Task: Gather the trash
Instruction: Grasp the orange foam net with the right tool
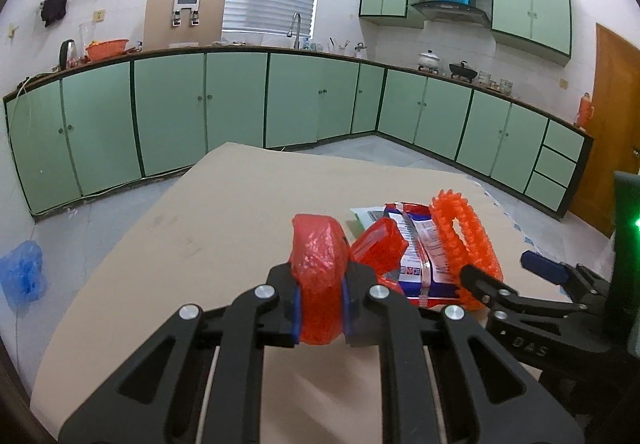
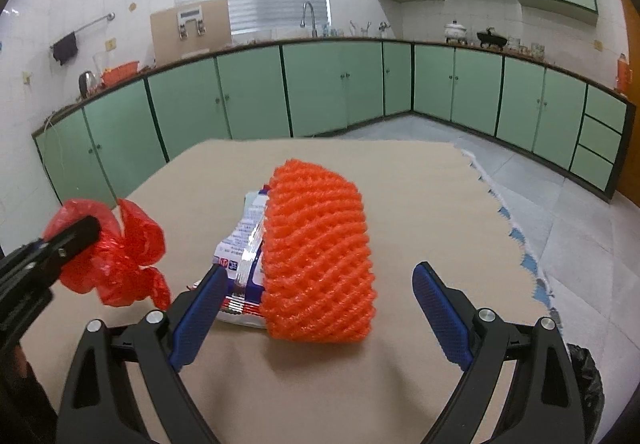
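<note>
Between the left gripper's (image 1: pixel 320 308) blue-padded fingers (image 1: pixel 297 310), in the left wrist view, a crumpled red plastic bag (image 1: pixel 320 280) is clamped; its glossy, wrinkled film bulges up above the pads and a loose fold spreads off to the right. It hangs above the tan counter (image 1: pixel 224 211), not resting on it. Just beyond the bag lies a flattened food wrapper (image 1: pixel 424 260), white with blue and red print and a silvery crimped edge, and leaning against its right side is an orange foam fruit net (image 1: pixel 464 236), seen edge-on as a knobbly ring. The right gripper (image 1: pixel 504 268) reaches in from the right edge, one black finger tip touching or just in front of the net's lower rim, the other, blue-padded, well to the right. A blue plastic bag (image 1: pixel 22 272) lies on the floor at left.

Seen from the right wrist, the orange foam fruit net (image 2: pixel 320 260) stands on the counter (image 2: pixel 420 195) as a tall, open-weave sleeve, bright orange with a diamond mesh. The right gripper's (image 2: pixel 320 310) fingers (image 2: pixel 440 312) stand wide apart on either side of it, neither pad touching it. The wrapper (image 2: pixel 244 240) lies behind and to the left of the net, its foil edge showing beside the left pad. At far left the left gripper (image 2: pixel 76 240) grips the red bag (image 2: pixel 124 260), which is bunched into petal-like folds clear of the counter. A black bag (image 2: pixel 588 384) shows at the lower right edge.
</note>
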`<state>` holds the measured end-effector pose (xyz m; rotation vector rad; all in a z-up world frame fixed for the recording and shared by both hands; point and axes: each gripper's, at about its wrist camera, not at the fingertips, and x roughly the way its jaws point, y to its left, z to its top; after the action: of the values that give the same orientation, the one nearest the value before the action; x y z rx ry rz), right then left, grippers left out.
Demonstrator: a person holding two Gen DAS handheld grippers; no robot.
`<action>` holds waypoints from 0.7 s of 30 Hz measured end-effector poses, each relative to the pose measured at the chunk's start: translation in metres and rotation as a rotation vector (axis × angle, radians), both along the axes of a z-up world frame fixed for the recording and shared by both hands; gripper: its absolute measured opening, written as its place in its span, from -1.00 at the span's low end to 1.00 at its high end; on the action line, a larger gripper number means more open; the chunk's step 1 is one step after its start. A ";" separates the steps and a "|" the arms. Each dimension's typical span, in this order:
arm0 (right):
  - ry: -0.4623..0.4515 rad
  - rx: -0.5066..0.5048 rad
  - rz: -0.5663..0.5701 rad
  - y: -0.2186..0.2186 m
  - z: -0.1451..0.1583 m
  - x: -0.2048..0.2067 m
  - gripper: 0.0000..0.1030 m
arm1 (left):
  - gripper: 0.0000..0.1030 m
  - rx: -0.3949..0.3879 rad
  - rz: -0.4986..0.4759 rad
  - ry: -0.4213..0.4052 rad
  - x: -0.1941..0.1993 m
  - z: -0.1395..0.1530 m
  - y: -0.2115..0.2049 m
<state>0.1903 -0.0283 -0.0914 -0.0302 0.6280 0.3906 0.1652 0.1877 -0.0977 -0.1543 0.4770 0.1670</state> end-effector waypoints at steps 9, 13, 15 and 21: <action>0.041 0.007 0.094 0.003 -0.001 -0.002 -0.53 | -0.76 -0.010 -0.026 0.000 0.001 0.001 -0.006; 0.029 0.019 0.100 -0.002 0.005 -0.008 -0.66 | -0.76 -0.009 -0.037 -0.006 0.001 0.003 -0.008; 0.021 0.030 0.095 -0.007 0.010 -0.011 -0.67 | -0.76 -0.004 -0.042 -0.010 0.000 0.005 -0.010; 0.001 0.049 0.083 -0.023 0.025 -0.021 -0.70 | -0.76 0.003 -0.063 -0.018 -0.003 0.006 -0.010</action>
<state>0.1694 -0.0509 -0.0667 -0.0097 0.6192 0.4860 0.1621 0.1775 -0.0915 -0.1378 0.4628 0.1044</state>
